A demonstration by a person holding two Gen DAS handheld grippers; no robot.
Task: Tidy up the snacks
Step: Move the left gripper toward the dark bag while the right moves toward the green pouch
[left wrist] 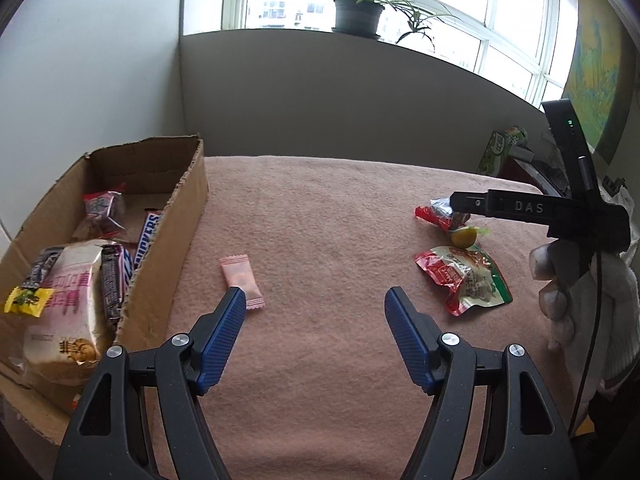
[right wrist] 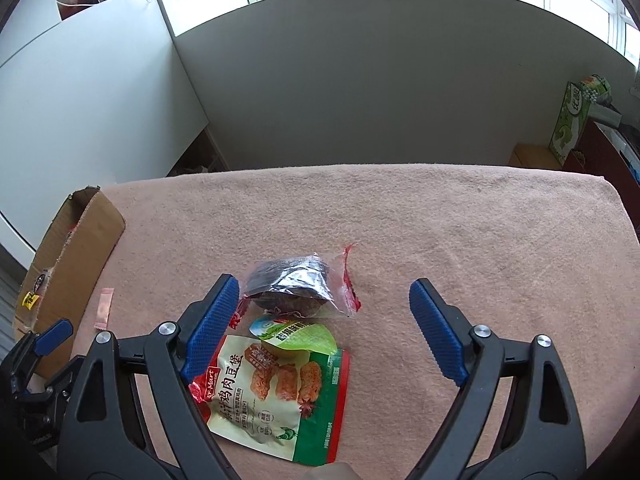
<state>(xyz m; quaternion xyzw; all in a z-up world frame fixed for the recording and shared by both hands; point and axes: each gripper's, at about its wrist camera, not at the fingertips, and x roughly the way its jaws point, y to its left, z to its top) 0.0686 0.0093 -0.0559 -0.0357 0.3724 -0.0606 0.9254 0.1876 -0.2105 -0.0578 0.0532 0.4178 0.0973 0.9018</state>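
Snacks lie in two groups on a pink cloth-covered table (left wrist: 320, 216). At the left edge stands an open cardboard box (left wrist: 188, 216) already holding several items: a Snickers bar (left wrist: 147, 240), a large pale bread packet (left wrist: 68, 312), a small yellow-wrapped sweet (left wrist: 28, 300) and a clear packet with red ends (left wrist: 102, 210).

Outside the box, a pink wrapped wafer (left wrist: 242, 282) lies flat on the cloth, just beside the box wall. The left gripper (left wrist: 316, 300) is spread wide, holding nothing; its left fingertip overlaps the near end of the wafer in view, though contact cannot be confirmed.

On the right side of the table, three items cluster together: a red-and-green pouch (right wrist: 276, 392) printed with Chinese text, a small green-lidded cup (right wrist: 292, 340) resting on the pouch's upper edge, and a clear packet of dark contents (right wrist: 296, 288) just beyond the cup. The right gripper (right wrist: 324, 292) is likewise spread wide and empty, with the dark packet lying between its fingers, nearer the left one.

A potted plant (left wrist: 358, 12) sits on the windowsill behind.
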